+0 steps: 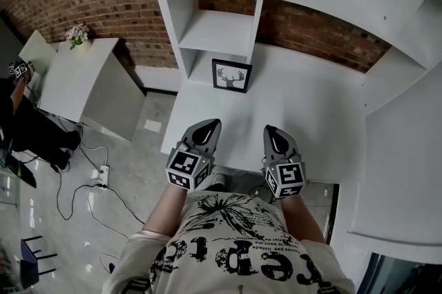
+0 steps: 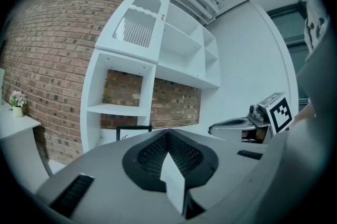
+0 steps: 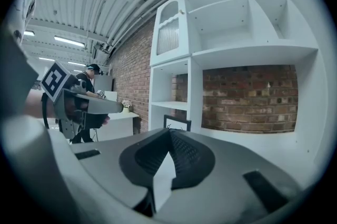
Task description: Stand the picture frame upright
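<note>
Black-printed white T-shirt point(image 1: 238, 248); grey, marker-cubed left gripper point(image 1: 210, 125) and right gripper point(image 1: 271, 130)

The picture frame point(image 1: 231, 76) stands on the desk point(image 1: 311, 113) at the foot of the shelf unit point(image 1: 207, 30).

We see the picture frame point(image 1: 231, 76) standing upright at the far side of the white bench point(image 1: 297, 116), toward its left. It stands just in front of the lowest opening of the white shelf unit point(image 1: 215, 29). It has a thin black square border, and its white picture shows a dark antlered deer head facing us.
</note>
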`<state>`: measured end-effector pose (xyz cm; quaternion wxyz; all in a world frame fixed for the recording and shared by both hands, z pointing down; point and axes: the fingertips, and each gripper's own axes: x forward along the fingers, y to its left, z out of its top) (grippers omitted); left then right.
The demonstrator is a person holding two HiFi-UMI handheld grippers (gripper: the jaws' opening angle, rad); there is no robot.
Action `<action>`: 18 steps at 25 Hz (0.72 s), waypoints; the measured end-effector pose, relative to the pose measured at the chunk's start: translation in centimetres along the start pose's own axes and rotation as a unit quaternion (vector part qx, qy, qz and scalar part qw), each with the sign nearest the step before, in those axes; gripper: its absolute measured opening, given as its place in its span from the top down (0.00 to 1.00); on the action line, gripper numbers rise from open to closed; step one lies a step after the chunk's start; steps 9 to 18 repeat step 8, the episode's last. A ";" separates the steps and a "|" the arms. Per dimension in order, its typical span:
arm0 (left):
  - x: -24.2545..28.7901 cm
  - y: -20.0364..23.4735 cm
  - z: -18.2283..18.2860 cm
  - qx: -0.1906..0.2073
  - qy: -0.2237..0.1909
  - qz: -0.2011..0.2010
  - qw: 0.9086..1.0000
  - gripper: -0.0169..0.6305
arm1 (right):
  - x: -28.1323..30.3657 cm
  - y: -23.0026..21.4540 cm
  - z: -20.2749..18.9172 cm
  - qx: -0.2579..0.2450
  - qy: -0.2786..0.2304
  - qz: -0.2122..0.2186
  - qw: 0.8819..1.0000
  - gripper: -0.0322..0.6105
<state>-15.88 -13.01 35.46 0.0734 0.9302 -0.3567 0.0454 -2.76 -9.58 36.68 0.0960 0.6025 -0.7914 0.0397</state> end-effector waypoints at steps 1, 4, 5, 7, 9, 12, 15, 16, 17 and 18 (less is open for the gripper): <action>0.0 0.0 0.0 0.000 0.001 -0.001 1.000 0.95 | 0.0 0.0 0.0 0.000 0.001 0.000 1.000 0.95; 0.2 0.0 0.0 0.000 0.002 -0.002 1.000 0.95 | 0.2 0.0 0.0 0.002 0.002 0.002 1.000 0.95; 0.2 0.0 0.0 0.000 0.002 -0.002 1.000 0.95 | 0.2 0.0 0.0 0.002 0.002 0.002 1.000 0.95; 0.4 0.1 -0.1 -0.001 0.004 -0.001 1.000 0.95 | 0.4 0.0 0.1 0.001 0.003 0.003 1.000 0.95; 0.5 0.2 -0.1 -0.001 0.005 -0.001 1.000 0.95 | 0.5 -0.1 0.1 0.000 0.003 0.003 1.000 0.95; 0.5 0.2 -0.1 -0.001 0.005 -0.001 1.000 0.95 | 0.5 -0.1 0.1 0.000 0.003 0.003 1.000 0.95; 0.5 0.2 -0.1 -0.001 0.005 -0.001 1.000 0.95 | 0.5 -0.1 0.1 0.000 0.003 0.003 1.000 0.95; 0.5 0.2 -0.1 -0.001 0.005 -0.001 1.000 0.95 | 0.5 -0.1 0.1 0.000 0.003 0.003 1.000 0.95; 0.5 0.2 -0.1 -0.001 0.005 -0.001 1.000 0.95 | 0.5 -0.1 0.1 0.000 0.003 0.003 1.000 0.95; 0.5 0.2 -0.1 -0.001 0.005 -0.001 1.000 0.95 | 0.5 -0.1 0.1 0.000 0.003 0.003 1.000 0.95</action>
